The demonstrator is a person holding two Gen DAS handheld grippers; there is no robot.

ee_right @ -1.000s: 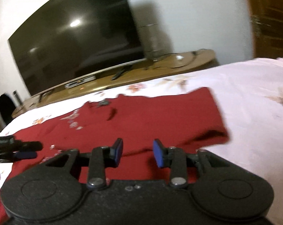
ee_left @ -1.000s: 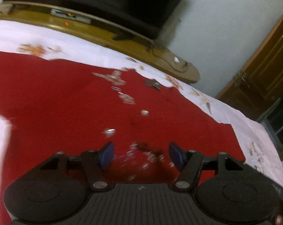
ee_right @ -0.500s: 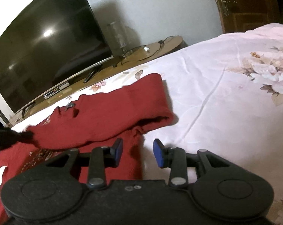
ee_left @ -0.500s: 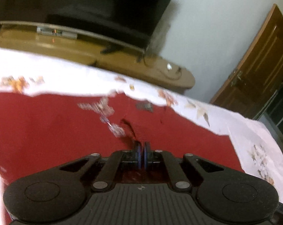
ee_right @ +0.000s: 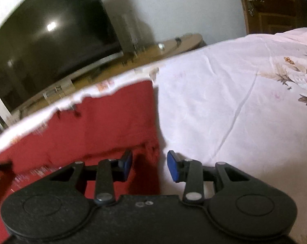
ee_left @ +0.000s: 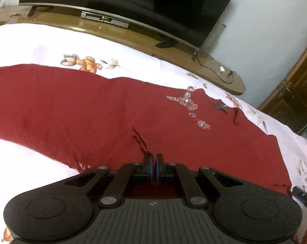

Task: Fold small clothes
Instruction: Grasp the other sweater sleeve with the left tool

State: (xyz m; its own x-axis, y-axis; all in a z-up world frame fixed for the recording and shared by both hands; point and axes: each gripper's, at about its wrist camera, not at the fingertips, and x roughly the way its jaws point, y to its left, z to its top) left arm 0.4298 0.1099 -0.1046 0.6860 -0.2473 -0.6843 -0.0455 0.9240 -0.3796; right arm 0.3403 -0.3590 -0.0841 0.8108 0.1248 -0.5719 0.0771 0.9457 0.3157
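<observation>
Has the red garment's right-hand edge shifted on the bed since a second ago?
Yes. In the right wrist view the red garment now ends in a straight folded edge, drawn in leftward toward the TV, baring more bedsheet.

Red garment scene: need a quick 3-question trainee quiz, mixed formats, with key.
1. True or false: the left gripper is shut on a pinch of the red garment.
2. Multiple choice: the right gripper is (A) shut on the garment, (B) open over the garment's right edge, (C) out of view.
3. Fill in: the garment lies on a white floral ____, with a dark ____ on the wooden stand behind.

Key: 1 true; 2 B; 3 bedsheet, television.
</observation>
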